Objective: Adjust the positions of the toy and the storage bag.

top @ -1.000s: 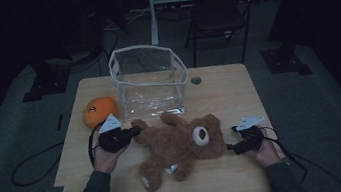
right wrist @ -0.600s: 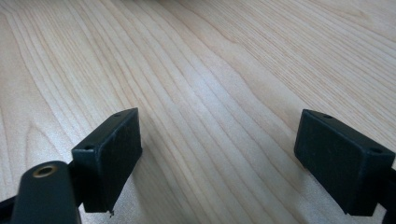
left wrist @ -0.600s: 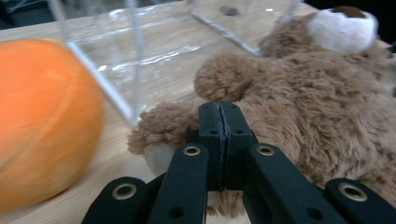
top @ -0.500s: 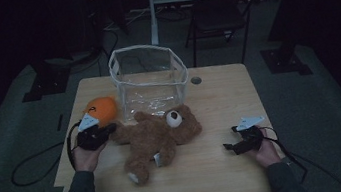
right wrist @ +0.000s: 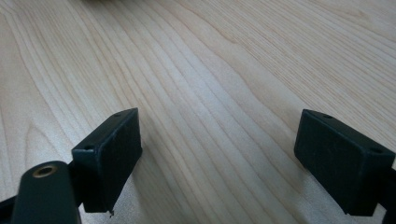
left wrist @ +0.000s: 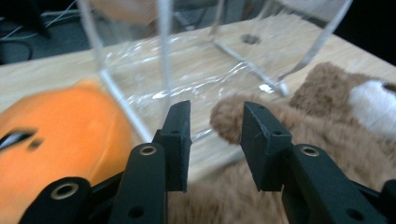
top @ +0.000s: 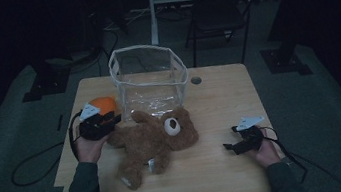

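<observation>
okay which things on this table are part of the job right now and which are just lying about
In the job: teddy bear, beside the left gripper, whose jaws have just been opening with nothing between them; clear bin.

Lying about: orange toy, chair, floor cables. The right gripper rests open on the table.

A light wooden table (top: 219, 94) carries a clear plastic square-sided bin (top: 149, 78) and a round orange soft toy (top: 105, 104). A dark chair (top: 220, 15) stands behind the table.
</observation>
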Available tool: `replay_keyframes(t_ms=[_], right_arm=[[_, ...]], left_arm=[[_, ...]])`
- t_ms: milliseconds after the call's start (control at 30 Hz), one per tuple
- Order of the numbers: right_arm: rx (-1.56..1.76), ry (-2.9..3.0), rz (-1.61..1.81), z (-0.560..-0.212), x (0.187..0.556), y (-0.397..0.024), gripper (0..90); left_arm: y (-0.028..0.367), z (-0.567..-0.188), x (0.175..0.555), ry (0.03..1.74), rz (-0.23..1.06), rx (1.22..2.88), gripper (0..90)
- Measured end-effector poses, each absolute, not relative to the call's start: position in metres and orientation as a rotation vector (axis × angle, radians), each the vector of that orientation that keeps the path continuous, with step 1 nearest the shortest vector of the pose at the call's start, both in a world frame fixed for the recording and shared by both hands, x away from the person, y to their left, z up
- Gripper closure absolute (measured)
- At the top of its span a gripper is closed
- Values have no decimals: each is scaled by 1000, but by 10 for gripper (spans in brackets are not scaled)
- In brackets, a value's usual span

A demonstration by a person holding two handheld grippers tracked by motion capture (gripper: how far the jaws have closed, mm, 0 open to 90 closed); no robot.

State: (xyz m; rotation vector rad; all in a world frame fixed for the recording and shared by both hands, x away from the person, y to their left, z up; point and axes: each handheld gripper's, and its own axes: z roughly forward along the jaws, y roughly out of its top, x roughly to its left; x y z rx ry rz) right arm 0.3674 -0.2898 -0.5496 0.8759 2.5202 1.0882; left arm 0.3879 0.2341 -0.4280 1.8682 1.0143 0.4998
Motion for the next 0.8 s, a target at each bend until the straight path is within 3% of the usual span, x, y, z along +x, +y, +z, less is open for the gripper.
replay_keyframes(t_ms=[800], right_arm=[[874,2520,1088,-550,368,-290,142]], left_arm=[[157,-381,426,753,443,1916,492]])
